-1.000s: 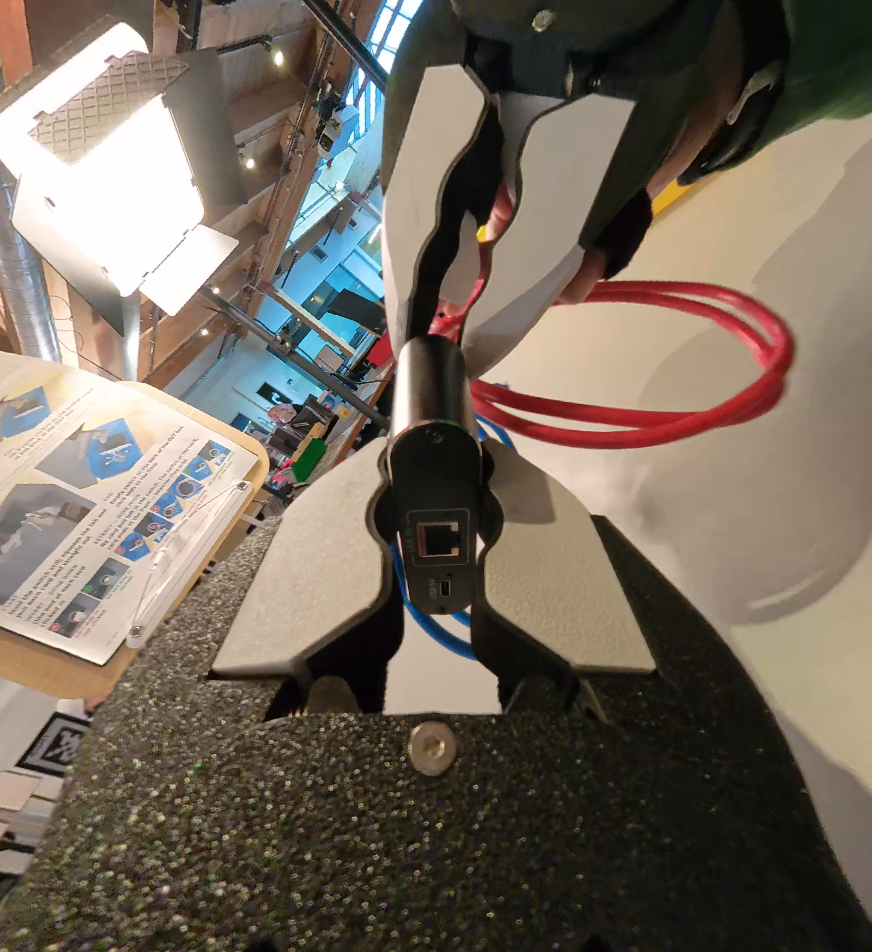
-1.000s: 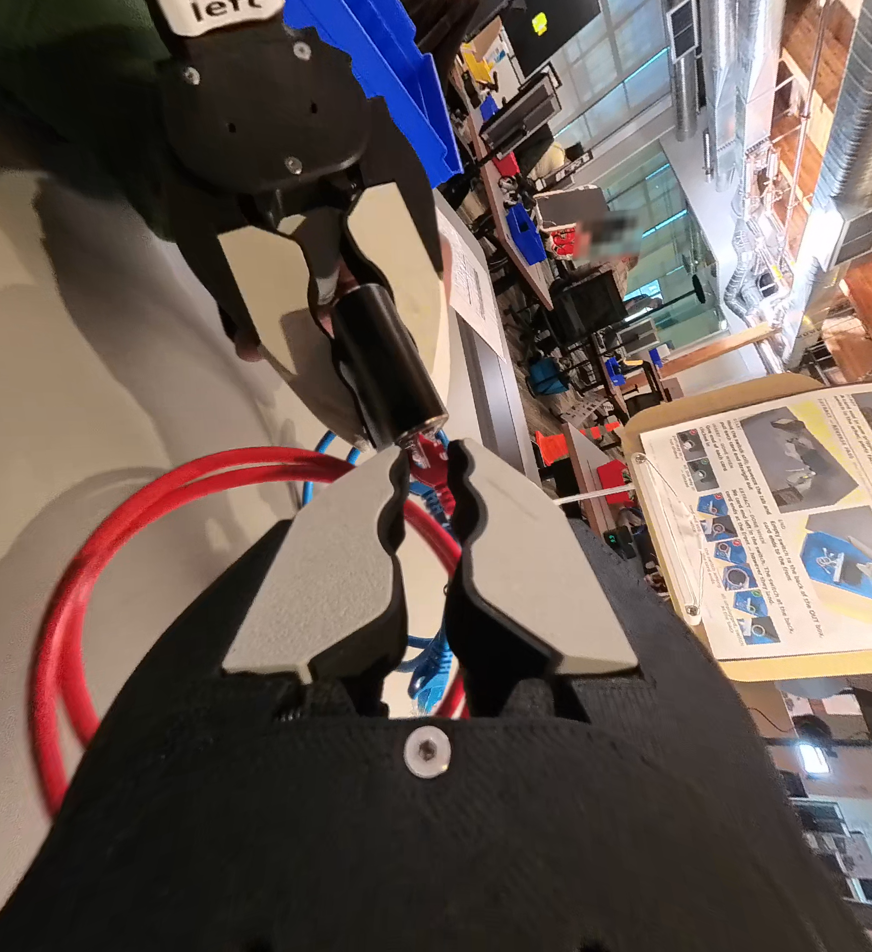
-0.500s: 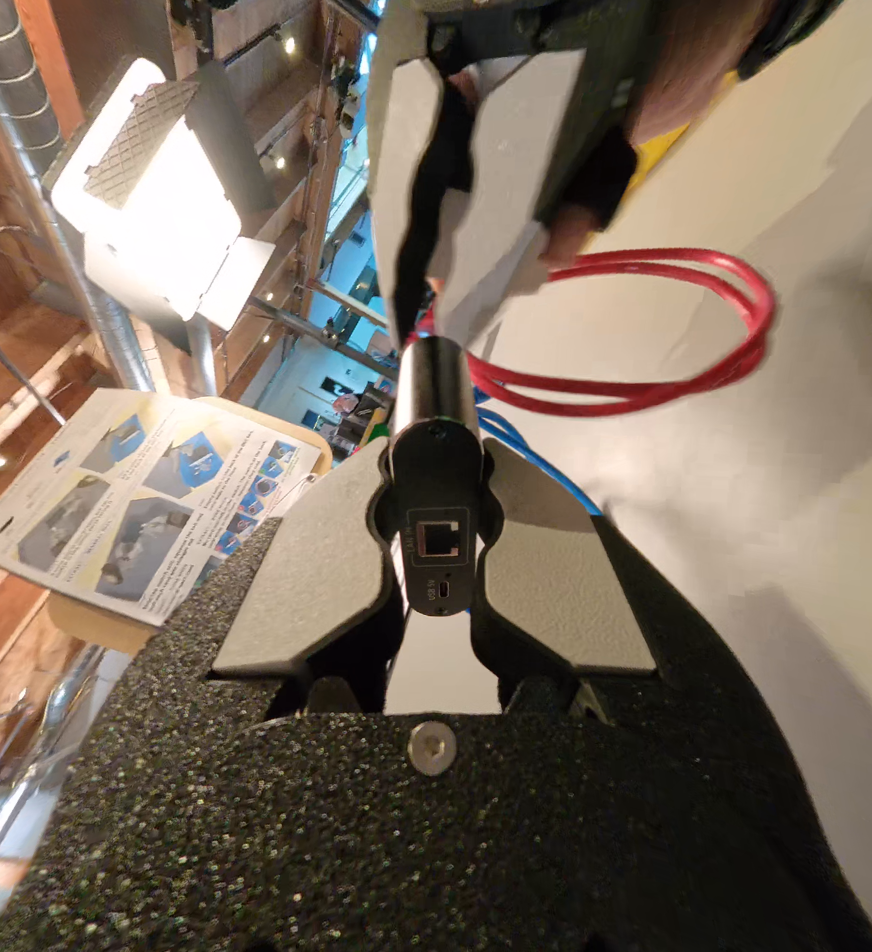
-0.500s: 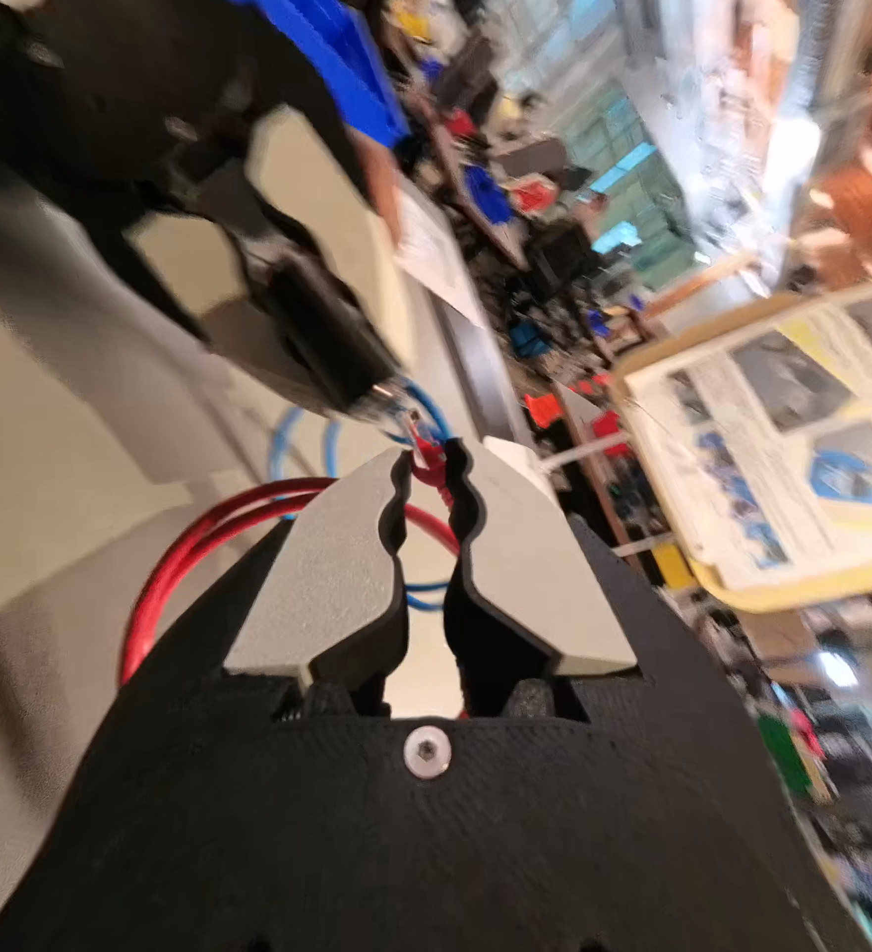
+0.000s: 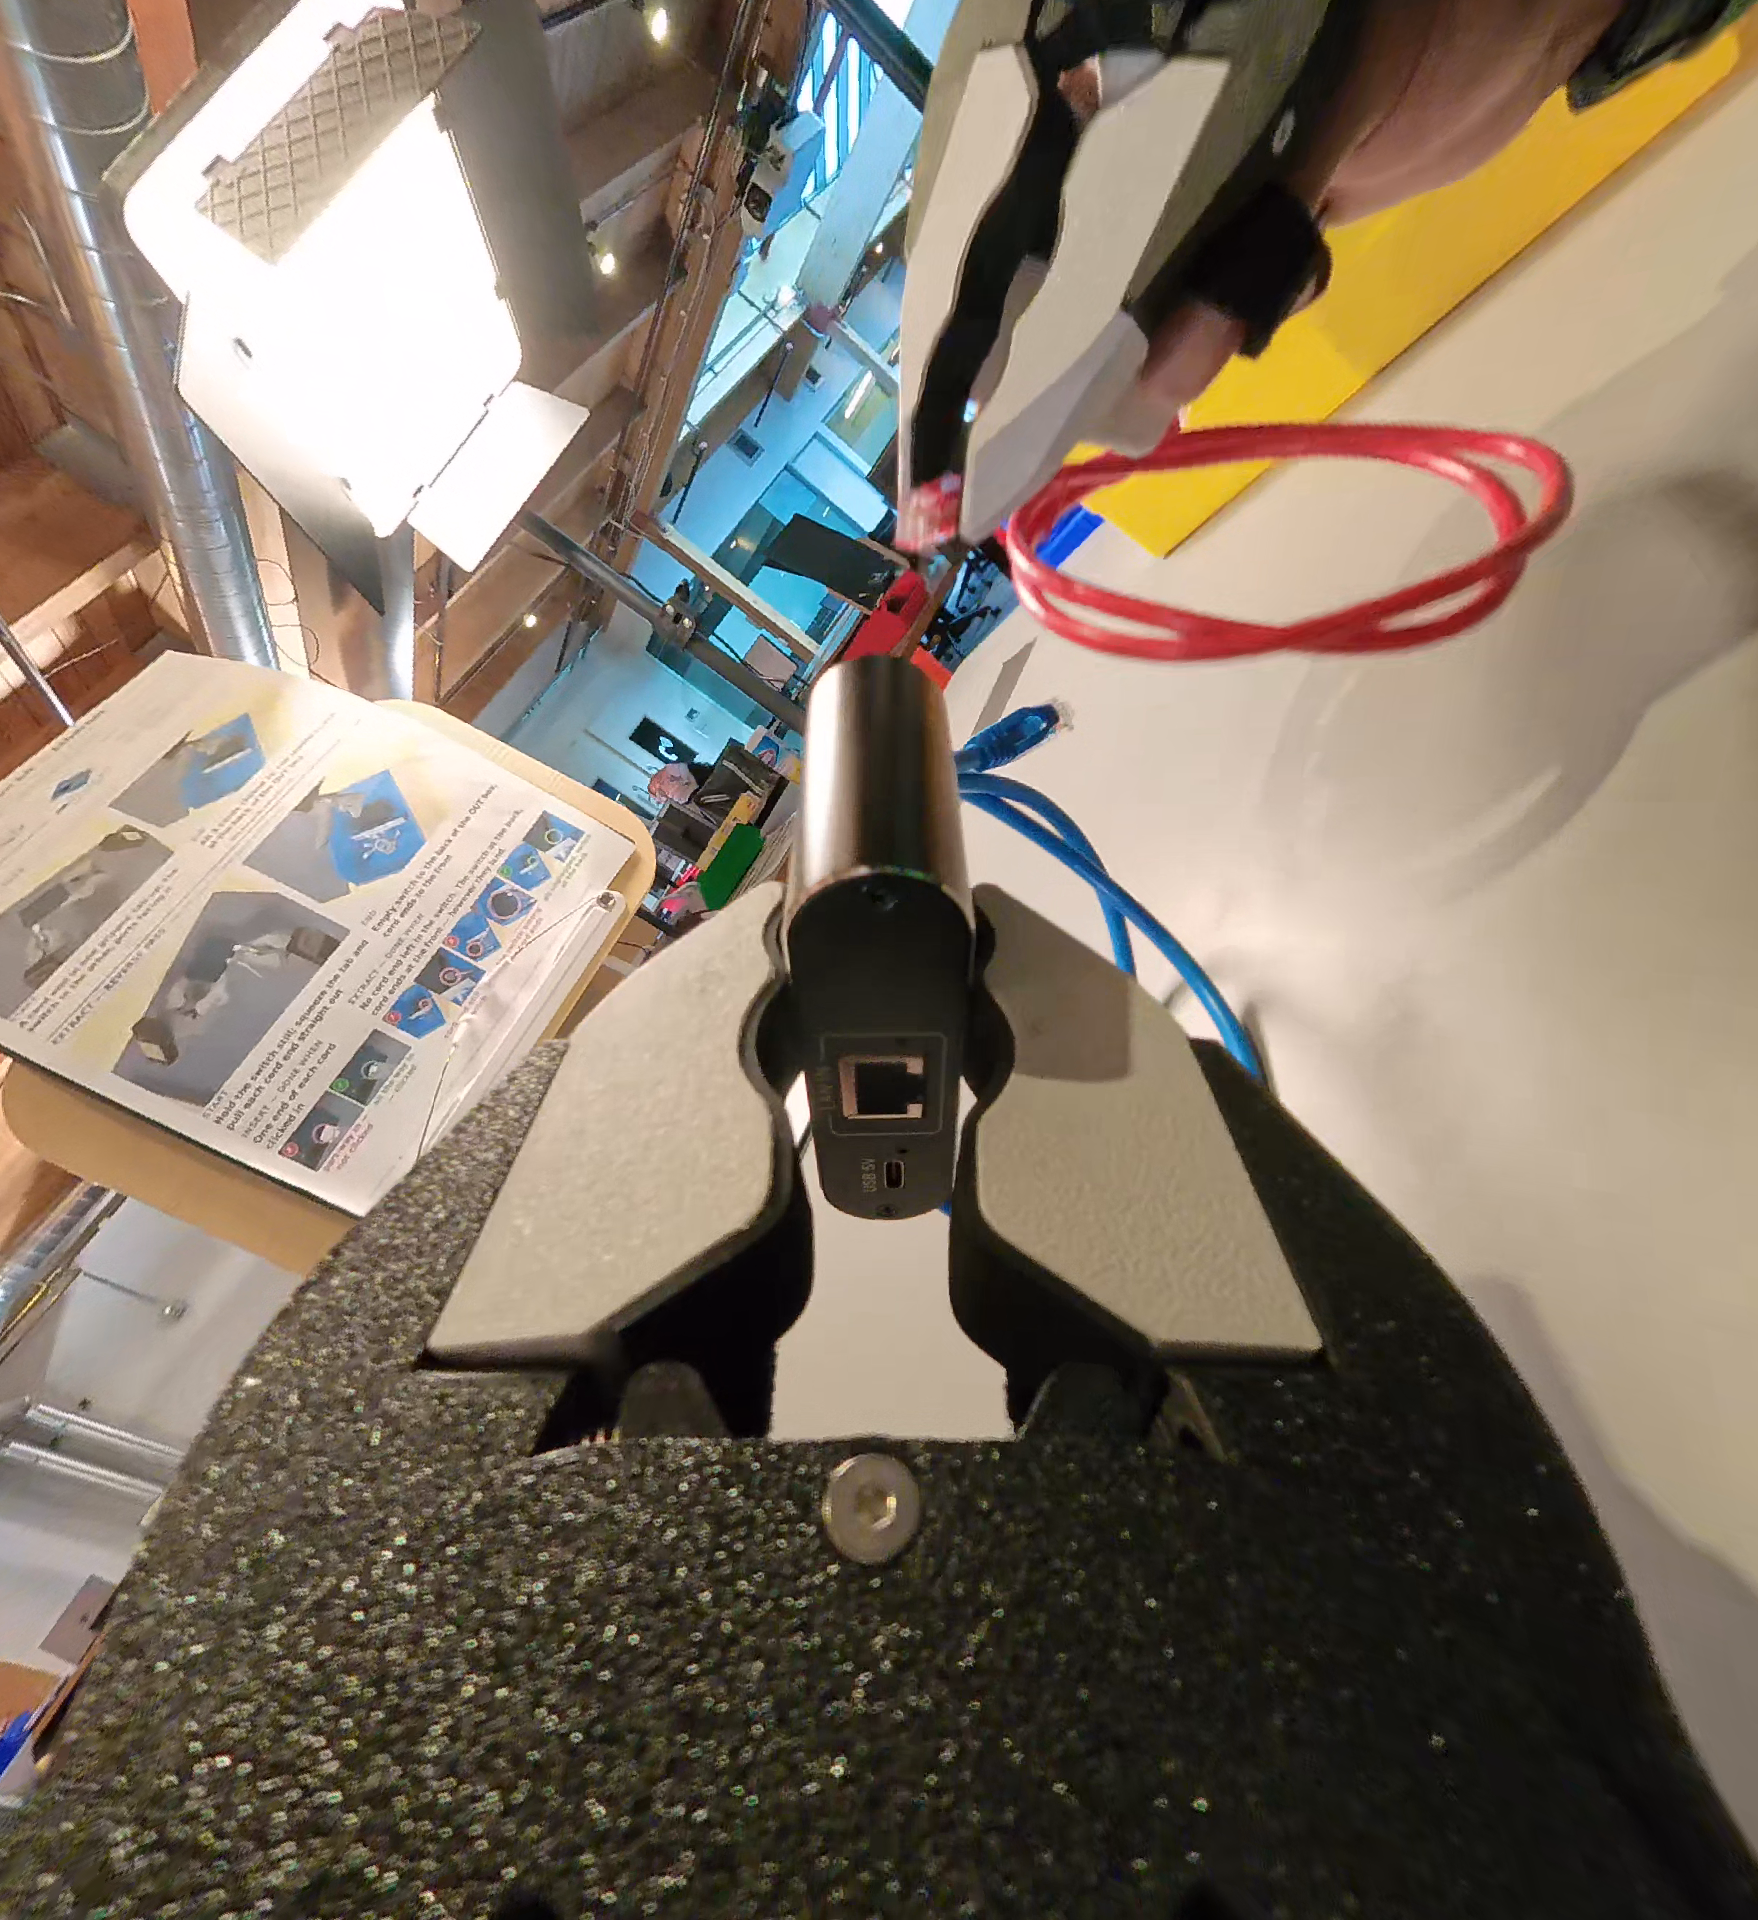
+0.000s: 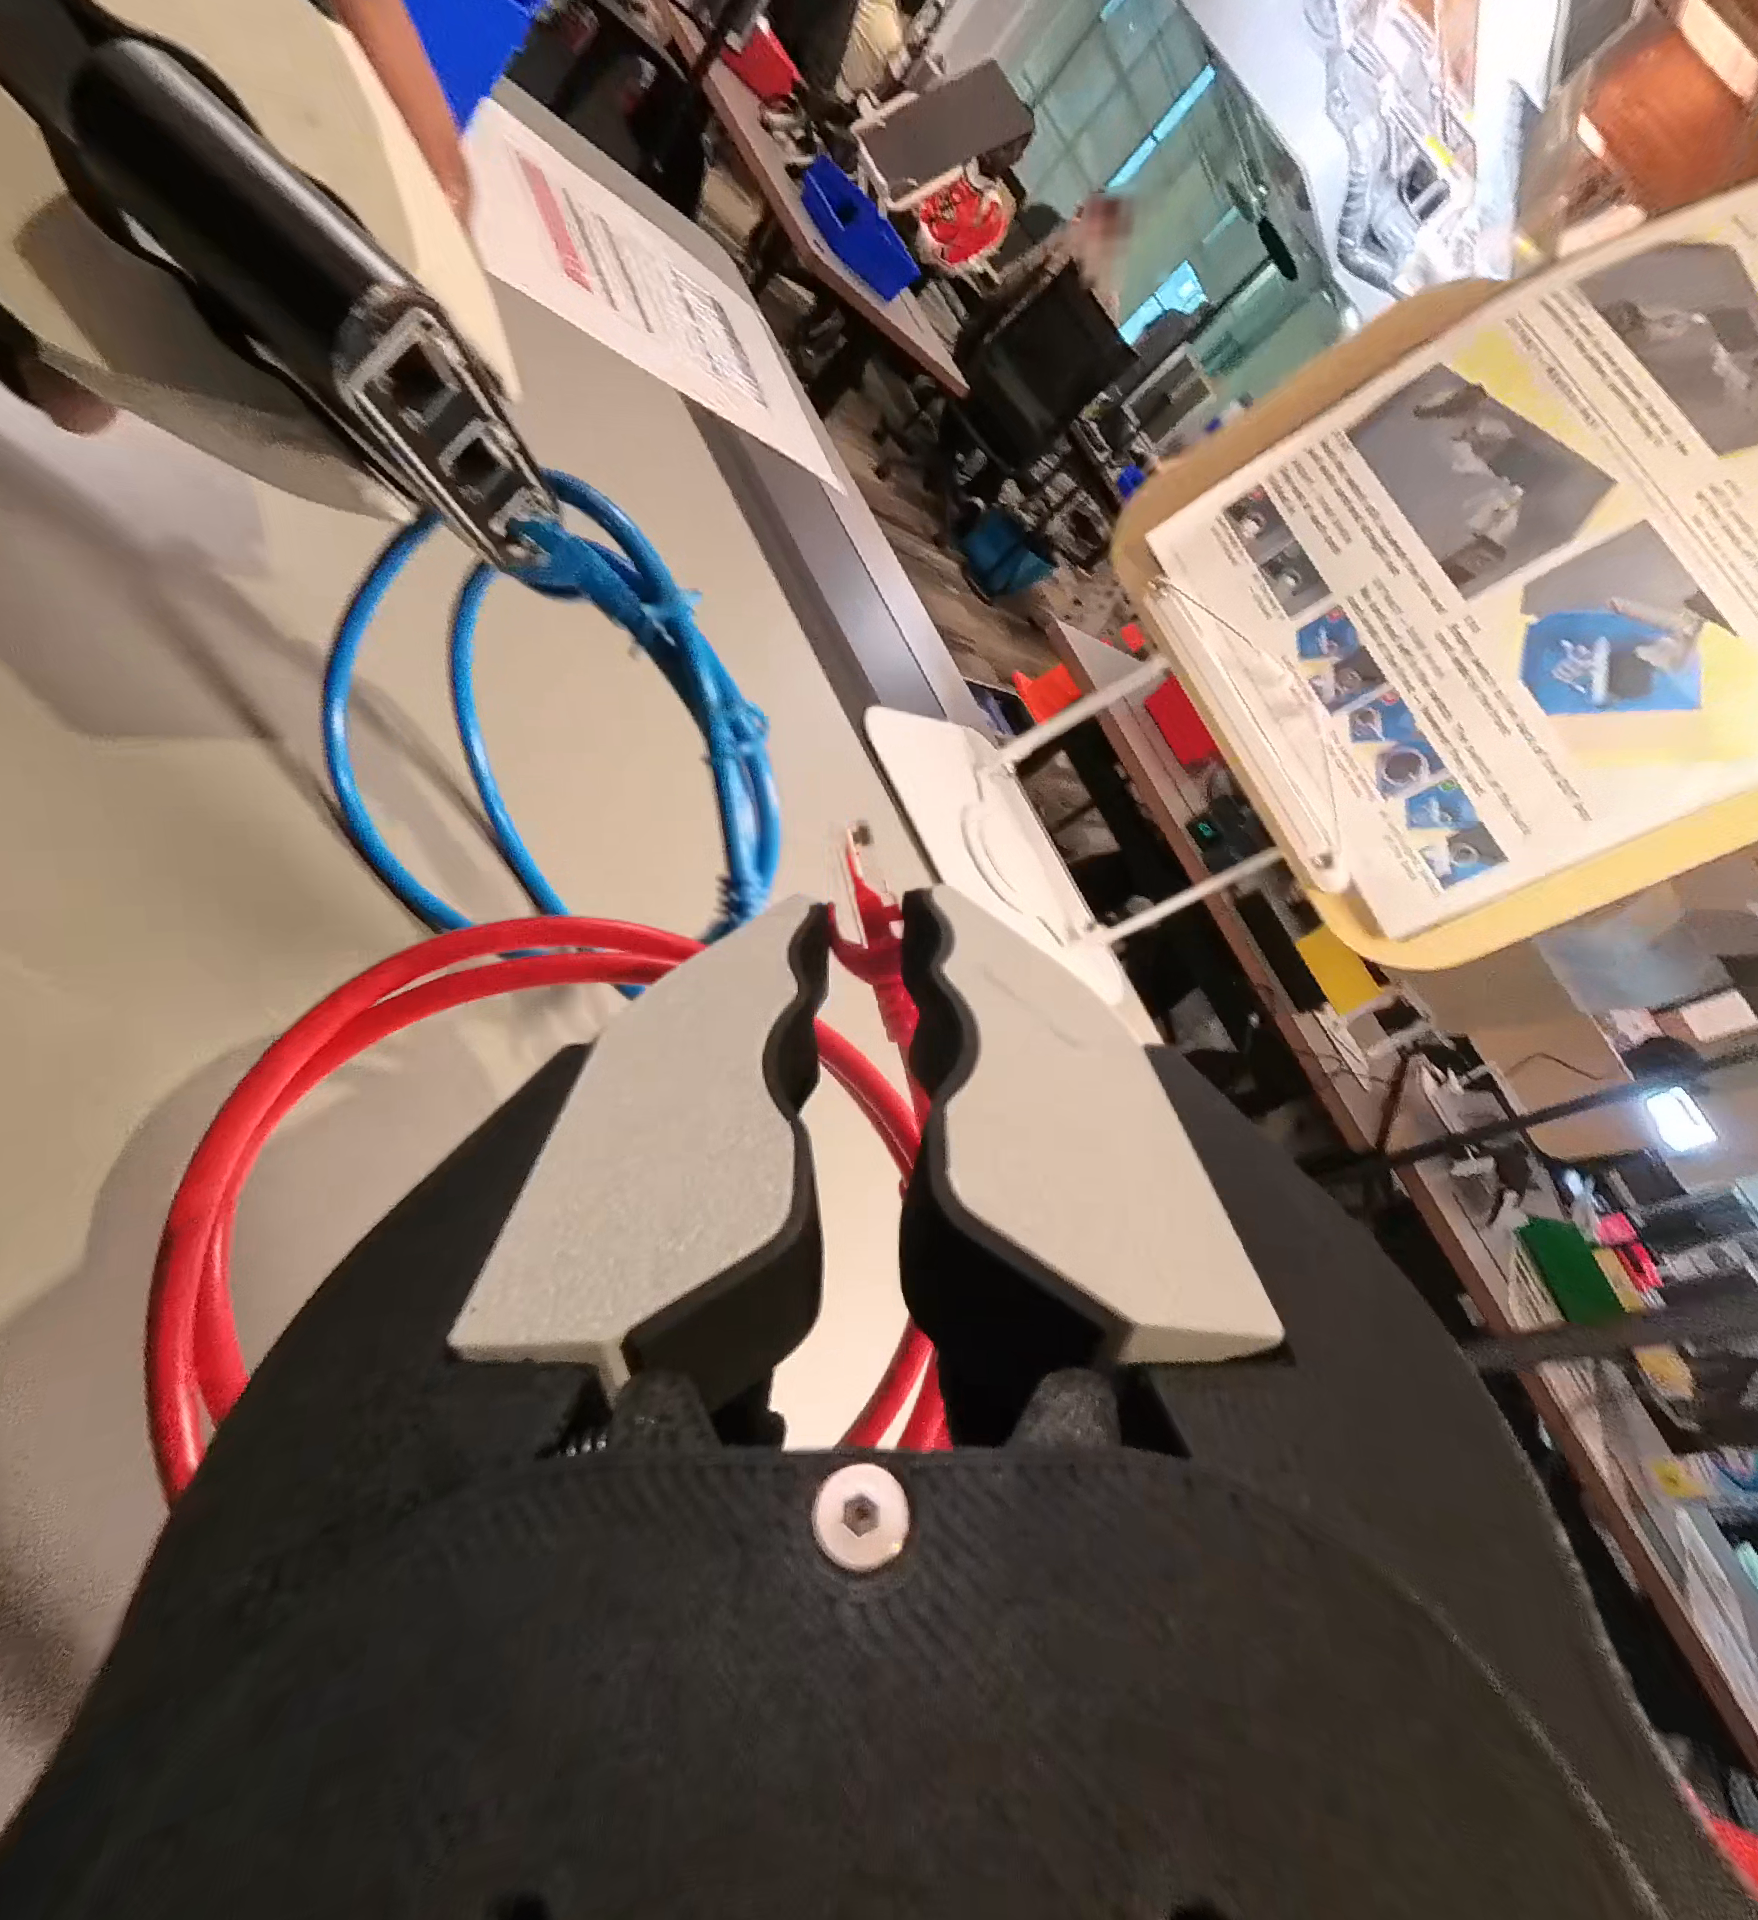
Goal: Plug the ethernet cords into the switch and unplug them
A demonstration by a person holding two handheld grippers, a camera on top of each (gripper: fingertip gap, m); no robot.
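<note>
My left gripper [image 5: 877, 935] is shut on the black switch [image 5: 880, 790], held above the pale table [image 5: 1529, 1039]; one port on its near end faces the camera. In the right wrist view the switch's far face [image 6: 439, 436] shows two empty ports, with the blue cord [image 6: 553, 551] plugged into the lowest one. My right gripper [image 6: 864, 920] is shut on the red cord's plug [image 6: 875, 971], a short way from the switch. The red cord [image 6: 231, 1143] loops down behind it. The left wrist view shows the right gripper [image 5: 942, 509], the red loop [image 5: 1290, 623] and the blue cord [image 5: 1083, 862].
An instruction sheet on a wooden board [image 6: 1540, 582] stands on a white base [image 6: 958, 790] at the table's edge; it also shows in the left wrist view [image 5: 262, 935]. A paper sheet [image 6: 646, 281] lies on the table. A bright light panel [image 5: 335, 260] hangs above. A cluttered workshop lies beyond. My right fingertips sit around 12 cm from my left ones.
The right gripper, which was at the switch's far end with the red plug, has drawn back; the red plug is now out and apart from the switch. The left gripper still holds the switch.
</note>
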